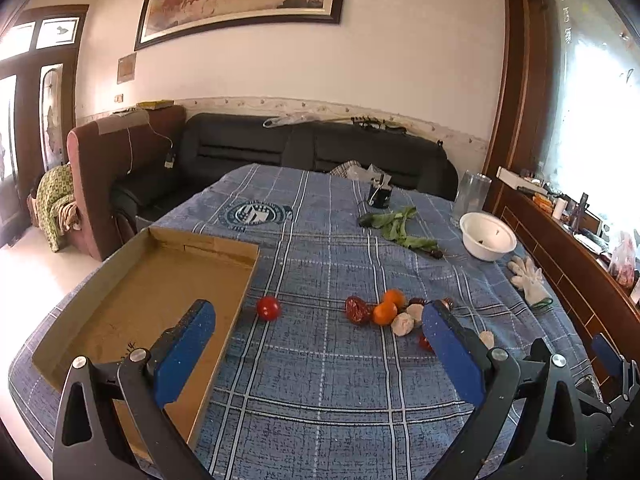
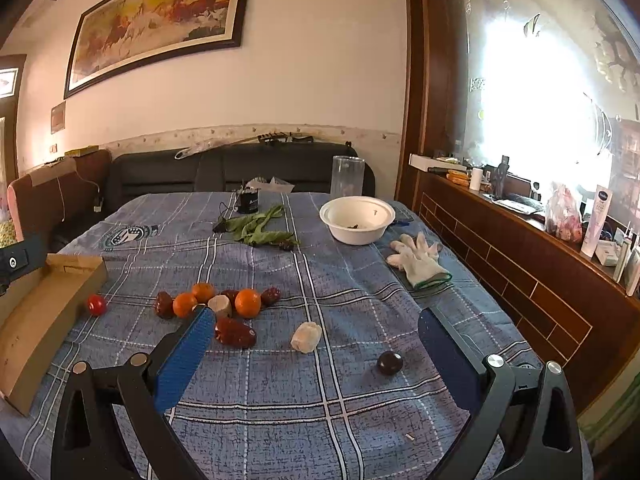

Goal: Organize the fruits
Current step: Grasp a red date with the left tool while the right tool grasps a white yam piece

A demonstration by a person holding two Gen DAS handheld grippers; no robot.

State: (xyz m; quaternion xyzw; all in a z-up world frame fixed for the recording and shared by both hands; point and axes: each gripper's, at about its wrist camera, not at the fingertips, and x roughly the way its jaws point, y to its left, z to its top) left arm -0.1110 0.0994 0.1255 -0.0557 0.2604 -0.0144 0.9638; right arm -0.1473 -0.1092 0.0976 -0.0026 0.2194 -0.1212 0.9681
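Note:
A red tomato (image 1: pixel 268 307) lies on the blue plaid cloth beside an empty cardboard tray (image 1: pixel 132 304). A cluster of small oranges (image 1: pixel 385 313), red dates (image 1: pixel 357 310) and pale chunks (image 1: pixel 403 323) lies right of it. My left gripper (image 1: pixel 318 316) is open and empty above the cloth, short of the tomato. My right gripper (image 2: pixel 316 322) is open and empty; a pale chunk (image 2: pixel 306 337) and a dark round fruit (image 2: pixel 389 362) lie between its fingers. A red date (image 2: pixel 235 332), the oranges (image 2: pixel 247 303), the tomato (image 2: pixel 96 304) and the tray (image 2: pixel 40 312) lie to its left.
A white bowl (image 2: pixel 357 220), green leaves (image 2: pixel 260 230), a white glove (image 2: pixel 420 262), a dark cup (image 2: pixel 248 202) and a clear jar (image 2: pixel 347 176) sit at the far side. A black sofa stands behind the table; a wooden ledge runs along the right.

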